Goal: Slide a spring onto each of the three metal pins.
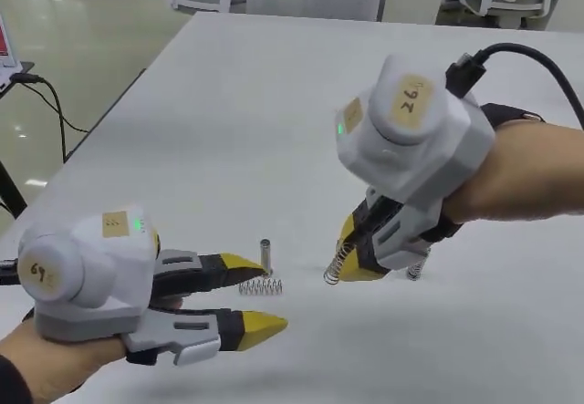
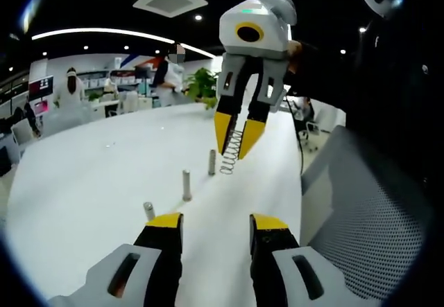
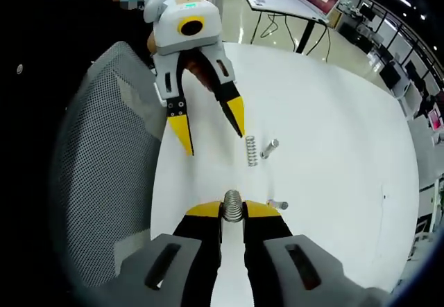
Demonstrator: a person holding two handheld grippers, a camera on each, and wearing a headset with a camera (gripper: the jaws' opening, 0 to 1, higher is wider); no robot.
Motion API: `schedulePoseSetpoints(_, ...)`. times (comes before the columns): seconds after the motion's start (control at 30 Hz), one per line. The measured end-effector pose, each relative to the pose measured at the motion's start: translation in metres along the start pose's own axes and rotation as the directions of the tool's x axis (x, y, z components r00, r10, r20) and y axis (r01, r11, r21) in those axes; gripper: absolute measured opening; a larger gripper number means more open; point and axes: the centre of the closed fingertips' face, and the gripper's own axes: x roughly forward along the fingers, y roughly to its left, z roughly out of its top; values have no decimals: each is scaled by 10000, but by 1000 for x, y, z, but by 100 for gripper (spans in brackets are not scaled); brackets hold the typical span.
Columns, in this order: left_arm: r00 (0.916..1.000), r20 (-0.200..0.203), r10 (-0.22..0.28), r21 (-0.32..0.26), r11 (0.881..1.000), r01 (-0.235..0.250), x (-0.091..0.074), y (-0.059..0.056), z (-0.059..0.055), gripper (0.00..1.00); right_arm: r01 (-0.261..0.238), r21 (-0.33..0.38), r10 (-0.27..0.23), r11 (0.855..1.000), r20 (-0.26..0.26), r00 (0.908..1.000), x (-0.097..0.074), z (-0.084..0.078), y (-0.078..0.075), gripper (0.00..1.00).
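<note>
Left gripper (image 1: 254, 295): lower left of the head view. Jaws parted, nothing held.
Loose spring (image 1: 260, 286): flat on the white table (image 1: 274, 103), long axis across the frame. It sits just off the left gripper's yellow tips, in line with the gap between them.
Near pin (image 1: 265, 256): upright and bare, just behind the loose spring and close to the upper yellow tip.
Right gripper (image 1: 356, 256): centre right of the head view, jaws clamped on the held spring (image 1: 338, 263).
Held spring axis: tilted, free end down and toward the lower left of the head view. It is seen end-on between the tips in the right gripper view.
Middle pin (image 2: 186, 184): upright, looks bare. It stands mid-row in the left gripper view, left of and below the held spring.
Far pin (image 2: 211, 161): upright. In the left gripper view the held spring's free end hangs just to its right, beside it and not over it.
Judgement: the right gripper is nearer the middle and far pins. The held spring needs turning plumb and shifting left in that view before it can be lowered. The loose spring falls to the left gripper.
</note>
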Motion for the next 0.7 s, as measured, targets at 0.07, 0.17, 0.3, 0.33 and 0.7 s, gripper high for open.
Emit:
schedulePoseSetpoints(0.07,9999,-9,166,-147,9998,-166,-3,2,-2,36,78,74,-77,9999,-70,9999,-2,-4,-4,8)
schedulePoseSetpoints(0.17,9993,7,370,-276,9989,-370,-7,5,-4,40,168,176,-166,9997,-107,9998,-5,-7,-9,8)
schedulePoseSetpoints(0.3,9978,37,658,-465,9968,-655,-13,9,-7,44,319,278,-315,9991,-155,9994,-9,-10,-18,8)
schedulePoseSetpoints(0.33,9974,42,725,-509,9961,-722,-15,10,-8,44,357,321,-351,9988,-167,9992,-10,-11,-20,8)
schedulePoseSetpoints(0.7,9945,56,1047,-589,9928,-1042,-21,7,-14,50,710,538,-686,9960,-449,9966,-6,-15,-42,8)
